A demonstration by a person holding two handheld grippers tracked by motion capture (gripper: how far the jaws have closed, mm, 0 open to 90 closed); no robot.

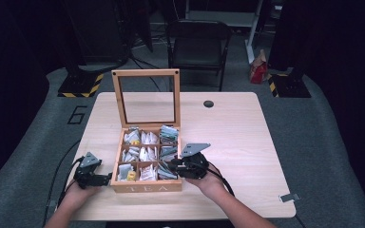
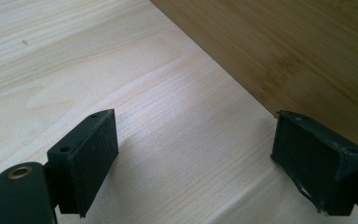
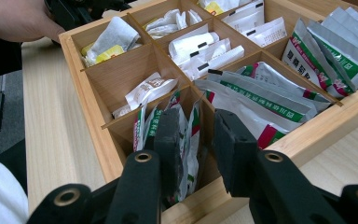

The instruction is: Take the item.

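Note:
A wooden tea box (image 1: 145, 188) marked TEA stands open on the table, its glass-paned lid (image 1: 146, 73) upright at the back. Its compartments hold paper sachets. My right gripper (image 1: 171, 164) reaches into the front right compartment. In the right gripper view its jaws (image 3: 196, 116) stand narrow among upright green-and-white sachets (image 3: 193, 140), with one between them and a dark gap still beside the right pad. My left gripper (image 1: 105, 179) rests open on the table by the box's left front corner. In the left gripper view (image 2: 191, 126) nothing lies between its pads, and the box wall (image 2: 284, 51) is close ahead.
Bare tabletop (image 1: 233, 137) stretches right of the box, with a cable hole (image 1: 208, 103) at the back and a small metal clip (image 1: 289, 197) near the front right corner. A black chair (image 1: 197, 42) stands beyond the table.

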